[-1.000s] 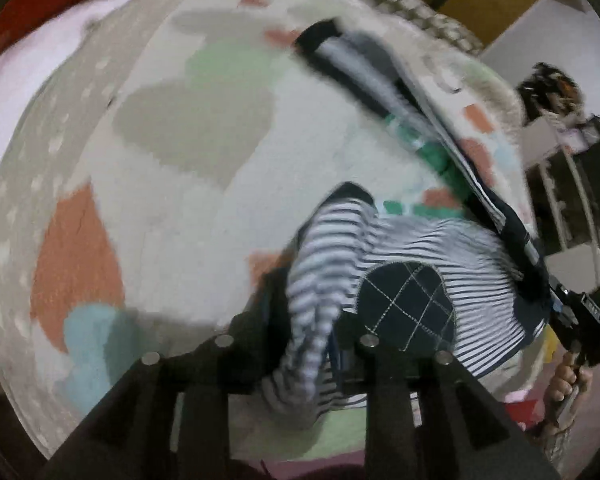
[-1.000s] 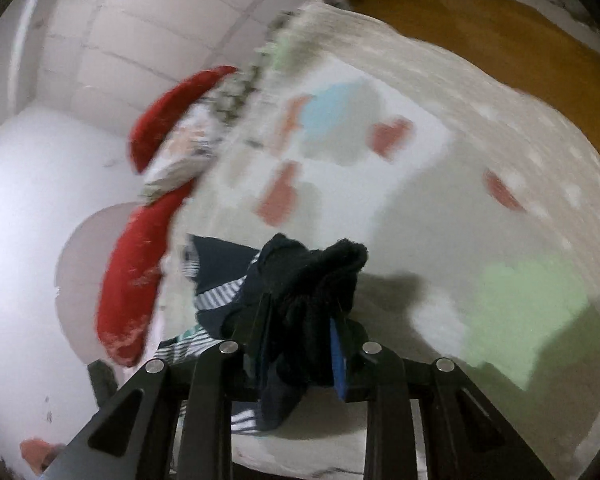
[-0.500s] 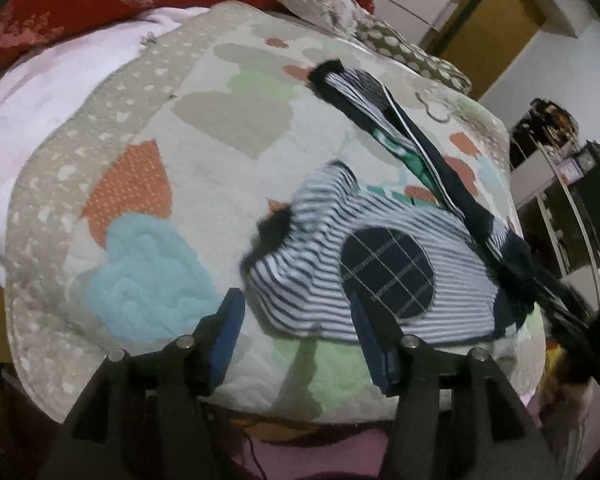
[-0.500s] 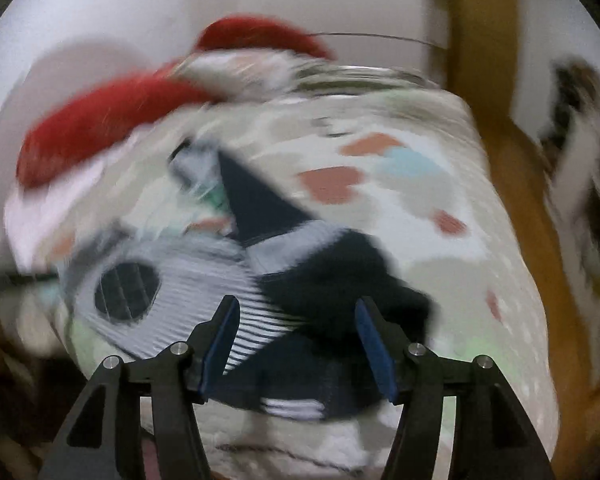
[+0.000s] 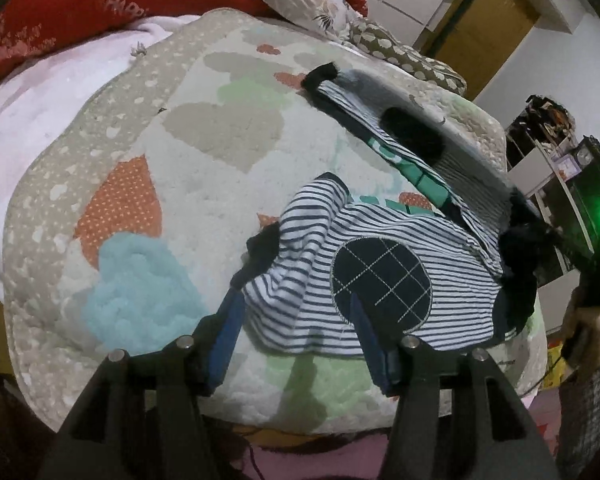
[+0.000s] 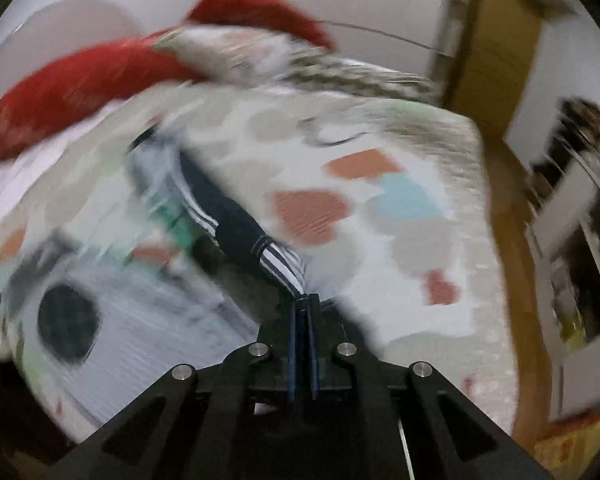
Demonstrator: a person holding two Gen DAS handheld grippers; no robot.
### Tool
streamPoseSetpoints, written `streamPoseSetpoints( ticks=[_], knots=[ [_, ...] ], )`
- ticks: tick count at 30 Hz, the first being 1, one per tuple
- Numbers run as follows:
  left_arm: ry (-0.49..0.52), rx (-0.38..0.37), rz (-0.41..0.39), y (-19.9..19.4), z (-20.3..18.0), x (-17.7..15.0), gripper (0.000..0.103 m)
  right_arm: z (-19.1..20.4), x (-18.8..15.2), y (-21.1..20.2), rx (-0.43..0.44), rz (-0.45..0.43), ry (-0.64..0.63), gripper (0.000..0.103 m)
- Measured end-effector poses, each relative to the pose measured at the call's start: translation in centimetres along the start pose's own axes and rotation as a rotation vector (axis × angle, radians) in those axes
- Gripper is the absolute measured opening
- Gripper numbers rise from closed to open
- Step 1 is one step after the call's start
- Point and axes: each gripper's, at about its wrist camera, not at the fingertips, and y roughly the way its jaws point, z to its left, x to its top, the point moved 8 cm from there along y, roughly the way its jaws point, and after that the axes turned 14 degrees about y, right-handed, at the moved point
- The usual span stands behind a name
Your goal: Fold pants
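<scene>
Striped pants [image 5: 380, 280] with a round navy patch lie crumpled on the heart-patterned blanket [image 5: 148, 200]. My left gripper [image 5: 300, 340] hovers open just short of their near edge, nothing pinched between its blue pads. One leg [image 5: 400, 160] stretches taut from a dark cuff at the far side toward my right gripper [image 5: 548, 240], which a hand holds at the right edge. In the blurred right wrist view the right gripper [image 6: 304, 312] is shut, and the striped end of that pants leg [image 6: 280, 264] runs straight into its closed pads.
Red pillows [image 5: 100, 4] and a patterned pillow [image 5: 312, 4] line the head of the bed. A wooden door [image 5: 492, 20] and a shelf unit [image 5: 560, 168] stand beyond the bed's far right. The blanket's edge [image 5: 260, 412] falls away just below my left fingers.
The left gripper let go of the striped fabric, opened and drew back. The right gripper rolled, opened over the dark fabric, then shut on the leg's end.
</scene>
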Motion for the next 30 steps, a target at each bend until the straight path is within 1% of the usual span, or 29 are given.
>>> streamPoseSetpoints(
  ticks=[2, 4, 6, 8, 9, 10, 11, 12, 13, 15, 16, 17, 18, 19, 21, 22, 23, 26, 28, 29, 30],
  knots=[
    [-0.002, -0.003, 0.011, 0.5, 0.0, 0.1, 0.054, -3.5, 2.0, 0.9, -0.068, -0.004, 0.063, 0.005],
    [-0.005, 0.004, 0.021, 0.9, 0.1, 0.0, 0.054, -5.9, 3.4, 2.8, -0.129, 0.012, 0.097, 0.005],
    [-0.008, 0.003, 0.029, 1.2, 0.2, 0.0, 0.054, -8.5, 4.1, 5.3, -0.207, 0.042, 0.122, 0.005],
    [-0.012, -0.002, 0.038, 1.4, 0.4, -0.1, 0.054, -10.6, 4.5, 7.8, -0.236, 0.092, 0.173, 0.006],
    [-0.014, -0.003, 0.039, 1.5, 0.5, -0.1, 0.054, -11.2, 4.5, 8.8, -0.250, 0.119, 0.196, 0.012],
    [-0.015, -0.005, 0.038, 1.5, 0.6, -0.1, 0.054, -11.6, 4.4, 10.0, -0.267, 0.155, 0.205, 0.014],
    [-0.016, -0.007, 0.035, 1.4, 0.9, 0.0, 0.054, -11.7, 4.4, 10.7, -0.293, 0.176, 0.195, 0.019],
    [-0.016, -0.009, 0.032, 1.4, 1.0, 0.0, 0.054, -11.8, 4.4, 10.6, -0.315, 0.177, 0.186, 0.024],
    [-0.017, -0.012, 0.030, 1.4, 1.1, 0.1, 0.054, -11.7, 4.6, 10.0, -0.342, 0.154, 0.177, 0.028],
    [-0.022, -0.024, 0.024, 1.4, 1.4, 0.2, 0.054, -10.6, 5.7, 7.5, -0.394, 0.063, 0.170, 0.049],
    [-0.028, -0.032, 0.022, 1.5, 1.5, 0.3, 0.054, -9.1, 6.6, 5.6, -0.409, -0.016, 0.165, 0.053],
    [-0.034, -0.042, 0.019, 1.5, 1.5, 0.4, 0.054, -7.4, 7.1, 4.3, -0.390, -0.061, 0.153, 0.057],
    [-0.040, -0.053, 0.017, 1.5, 1.5, 0.4, 0.054, -5.1, 7.8, 3.7, -0.337, -0.085, 0.124, 0.057],
    [-0.044, -0.062, 0.015, 1.5, 1.5, 0.4, 0.054, -2.1, 8.1, 3.5, -0.263, -0.083, 0.074, 0.057],
    [-0.051, -0.069, 0.010, 1.3, 1.9, 0.2, 0.054, 4.9, 8.3, 4.8, -0.084, -0.028, -0.053, 0.060],
    [-0.055, -0.070, 0.005, 1.1, 2.2, 0.1, 0.054, 8.0, 8.1, 5.7, -0.009, 0.001, -0.100, 0.060],
    [-0.060, -0.069, -0.001, 0.8, 2.5, 0.0, 0.054, 11.7, 7.9, 7.1, 0.045, 0.026, -0.155, 0.060],
    [-0.084, -0.048, -0.026, -0.1, 4.4, -0.2, 0.054, 18.4, 7.8, 10.8, 0.083, 0.049, -0.269, 0.060],
    [-0.113, -0.033, -0.044, -0.8, 6.3, -0.6, 0.054, 21.6, 7.7, 13.4, 0.078, 0.076, -0.315, 0.060],
    [-0.128, -0.027, -0.051, -1.1, 7.1, -0.8, 0.055, 23.0, 8.1, 15.0, 0.040, 0.067, -0.352, 0.060],
    [-0.146, -0.021, -0.058, -1.4, 8.0, -1.1, 0.055, 23.6, 8.4, 16.2, -0.006, 0.047, -0.379, 0.060]
  ],
)
